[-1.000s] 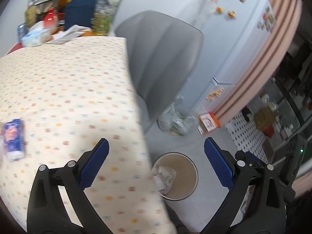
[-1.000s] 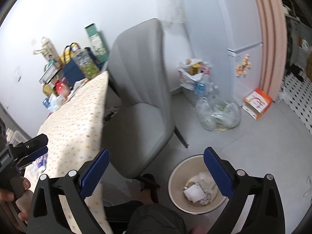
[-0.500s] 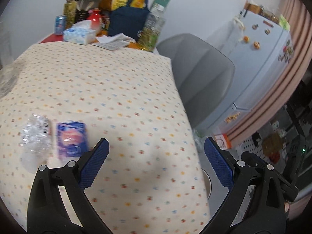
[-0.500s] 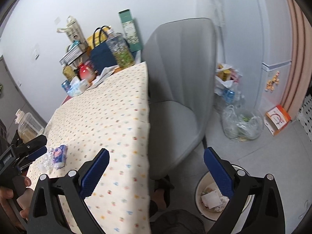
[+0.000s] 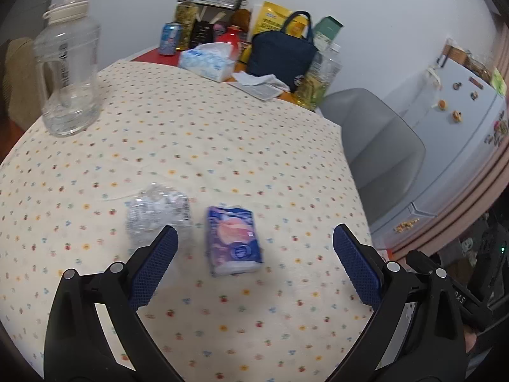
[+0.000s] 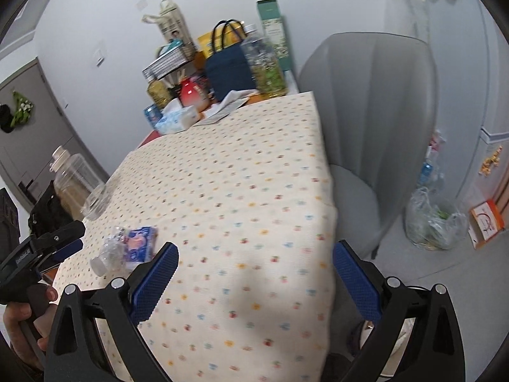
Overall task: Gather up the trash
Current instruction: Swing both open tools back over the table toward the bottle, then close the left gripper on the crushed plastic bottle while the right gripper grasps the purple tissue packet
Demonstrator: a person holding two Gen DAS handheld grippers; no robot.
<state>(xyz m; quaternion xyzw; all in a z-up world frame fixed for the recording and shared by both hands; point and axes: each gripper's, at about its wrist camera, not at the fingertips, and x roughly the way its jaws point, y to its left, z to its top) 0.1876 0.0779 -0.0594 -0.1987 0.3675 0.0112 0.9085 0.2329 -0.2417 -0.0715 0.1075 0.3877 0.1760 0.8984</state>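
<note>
Left wrist view is looking down over a desk (image 5: 222, 146) covered with a cream cloth dotted with small coloured marks. The left gripper (image 5: 254, 248) is hovering with its blue-padded fingers (image 5: 152, 267) spread wide apart and nothing between them. Just beyond the fingertips a blue and pink tissue pack (image 5: 233, 240) is lying flat on the cloth; its print is too blurred to read. Touching or just beside it on the left, a crushed clear plastic bottle (image 5: 156, 211) is lying on its side.

At the far left a large clear jug (image 5: 68, 79) with a white cap is standing upright. Along the far edge are sitting a white and blue tissue box (image 5: 206, 62), a blue drink can (image 5: 170, 38), a dark blue bag (image 5: 281, 55) with yellow handles and a red pot (image 5: 230, 36). No label there is legible. A grey chair (image 5: 375, 146) is standing to the right of the desk.

Right wrist view is showing the right gripper (image 6: 254, 264) held wide open and empty above the near right part of the desk. At the left edge a hand (image 6: 19, 321) is gripping the left gripper's handle, which carries small white lettering I cannot read. A clear bag of rubbish (image 6: 432, 222) is sitting on the floor beyond the chair.
</note>
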